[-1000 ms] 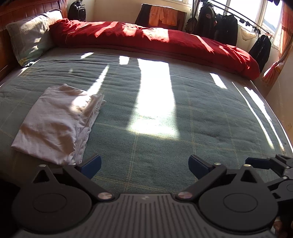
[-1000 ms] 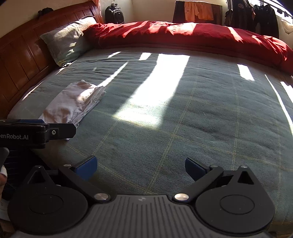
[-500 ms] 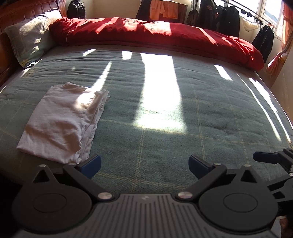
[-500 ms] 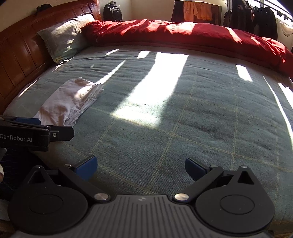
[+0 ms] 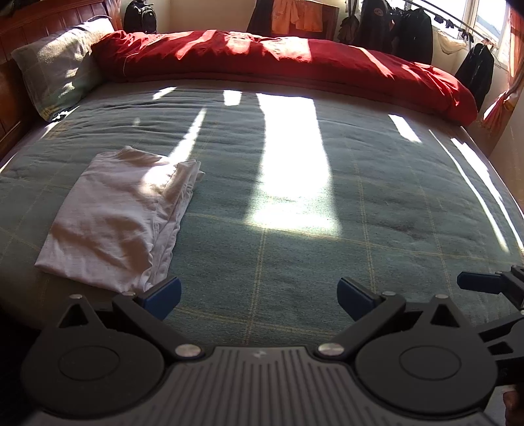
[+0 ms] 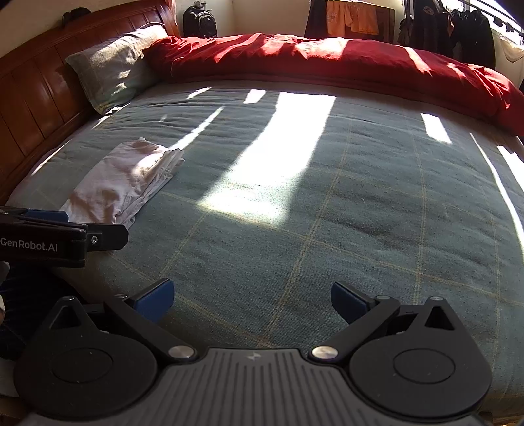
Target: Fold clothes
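A white garment [image 5: 118,216] lies folded into a flat rectangle on the left of the green checked bedspread [image 5: 311,255]; the right wrist view shows the same garment [image 6: 124,180] further off at left. My left gripper [image 5: 258,296] hovers open near the bed's front edge, its left fingertip just beside the garment's near corner, nothing between its fingers. My right gripper [image 6: 252,300] is open too, empty, over bare bedspread [image 6: 327,229]. Each view catches the other gripper at its edge.
A rolled red duvet [image 5: 278,62] runs along the far side of the bed. A grey pillow [image 5: 55,62] leans on the wooden headboard [image 6: 29,88] at left. Dark clothes [image 5: 409,26] hang on a rail by the window; a backpack [image 6: 199,23] stands in the corner.
Both grippers have pulled back and risen slightly, so the folded garment sits a little further off in both views. Neither gripper's opening has changed.
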